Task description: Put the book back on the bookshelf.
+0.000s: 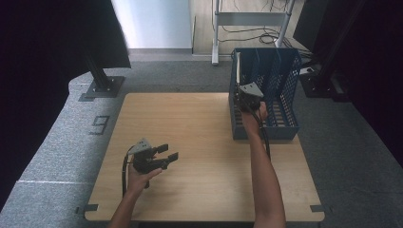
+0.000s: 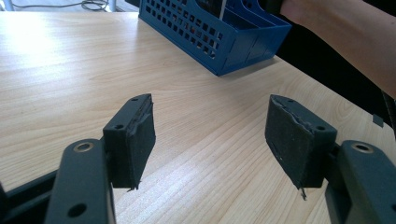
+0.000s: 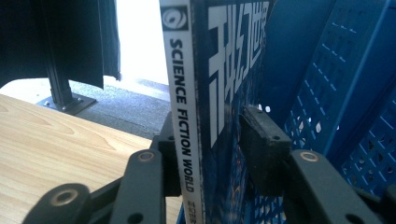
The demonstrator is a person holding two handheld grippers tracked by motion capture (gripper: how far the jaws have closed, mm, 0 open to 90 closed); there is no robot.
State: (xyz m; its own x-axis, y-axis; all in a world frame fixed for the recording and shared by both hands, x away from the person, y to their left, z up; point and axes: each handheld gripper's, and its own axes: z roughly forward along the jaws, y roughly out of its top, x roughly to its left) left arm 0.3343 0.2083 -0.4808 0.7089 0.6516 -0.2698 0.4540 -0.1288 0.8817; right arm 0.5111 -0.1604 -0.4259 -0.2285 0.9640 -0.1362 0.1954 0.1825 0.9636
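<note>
The right gripper (image 3: 210, 154) pinches an upright magazine (image 3: 219, 93) by its spine, inside the blue rack (image 1: 280, 90) at the table's (image 1: 199, 123) far right edge; the left gripper (image 2: 210, 140), jaws spread, hovers over bare tabletop

A: My left gripper (image 1: 168, 155) hangs over bare table (image 1: 190, 123), jaws wide, open wood all the way ahead.

B: And the right side?

A: Tight. The blue rack (image 1: 280, 90) walls me in, and a magazine (image 3: 205, 93) stands upright between my right gripper's (image 3: 210, 140) jaws.
</note>
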